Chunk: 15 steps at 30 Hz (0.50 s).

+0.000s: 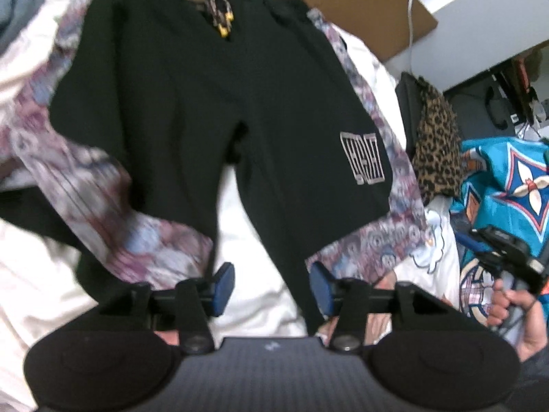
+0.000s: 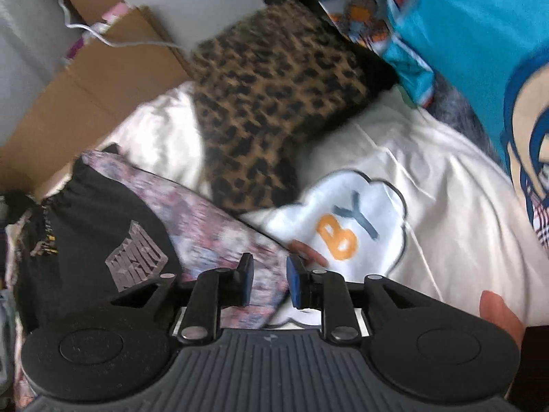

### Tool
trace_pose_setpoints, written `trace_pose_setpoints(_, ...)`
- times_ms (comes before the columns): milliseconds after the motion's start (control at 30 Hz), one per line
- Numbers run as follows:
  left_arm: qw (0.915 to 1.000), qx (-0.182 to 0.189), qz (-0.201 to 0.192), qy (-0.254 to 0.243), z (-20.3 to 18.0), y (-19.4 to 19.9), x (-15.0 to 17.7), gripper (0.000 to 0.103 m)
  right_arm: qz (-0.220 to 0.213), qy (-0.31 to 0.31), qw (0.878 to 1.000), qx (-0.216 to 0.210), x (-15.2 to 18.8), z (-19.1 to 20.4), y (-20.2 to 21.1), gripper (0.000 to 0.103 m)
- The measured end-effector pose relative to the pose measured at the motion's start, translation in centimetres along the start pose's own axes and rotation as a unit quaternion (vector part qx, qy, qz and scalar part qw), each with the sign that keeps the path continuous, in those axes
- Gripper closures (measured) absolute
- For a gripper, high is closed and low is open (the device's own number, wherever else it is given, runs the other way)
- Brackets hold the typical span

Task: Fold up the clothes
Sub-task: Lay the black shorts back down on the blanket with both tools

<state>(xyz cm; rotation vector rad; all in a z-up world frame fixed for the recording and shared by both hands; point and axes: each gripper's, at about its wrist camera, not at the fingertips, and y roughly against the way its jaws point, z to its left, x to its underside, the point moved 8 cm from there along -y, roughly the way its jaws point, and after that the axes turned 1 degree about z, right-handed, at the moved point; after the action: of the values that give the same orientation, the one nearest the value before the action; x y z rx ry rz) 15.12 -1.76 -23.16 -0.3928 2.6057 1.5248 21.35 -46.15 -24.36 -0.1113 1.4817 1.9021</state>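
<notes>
Black shorts [image 1: 206,103] lie spread flat, waistband and drawstring [image 1: 221,10] at the far end and a pale block logo [image 1: 363,158] on one leg. They rest on a floral cloth [image 1: 154,240] over white bedding. My left gripper [image 1: 272,286] hovers open over the near hem of the logo leg, its pads clear of the fabric. In the right wrist view the shorts [image 2: 92,226] sit at the left. My right gripper [image 2: 271,281] stands open above the edge of the floral cloth [image 2: 219,226], with nothing gripped.
A leopard-print garment [image 2: 274,103] and a white garment printed "BY" [image 2: 343,226] lie right of the shorts. Teal printed fabric [image 2: 463,34] is beyond them. A cardboard box [image 1: 377,7] with a white cable [image 1: 410,17] stands behind. A hand [image 1: 514,312] shows at the right.
</notes>
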Motion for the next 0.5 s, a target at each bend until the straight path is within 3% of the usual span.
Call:
trace_pose_setpoints(233,0.9984,-0.027,-0.049,0.006,2.2,3.2,-2.0,0.045,-0.009,0.055,0.997,-0.050,-1.2,6.6,3.3,0.059)
trace_pose_setpoints(500,0.9931,-0.062,-0.099,0.013,5.1,6.0,-3.3,0.042,0.018,0.143,0.986,-0.080,-2.5,14.2,5.6,0.058)
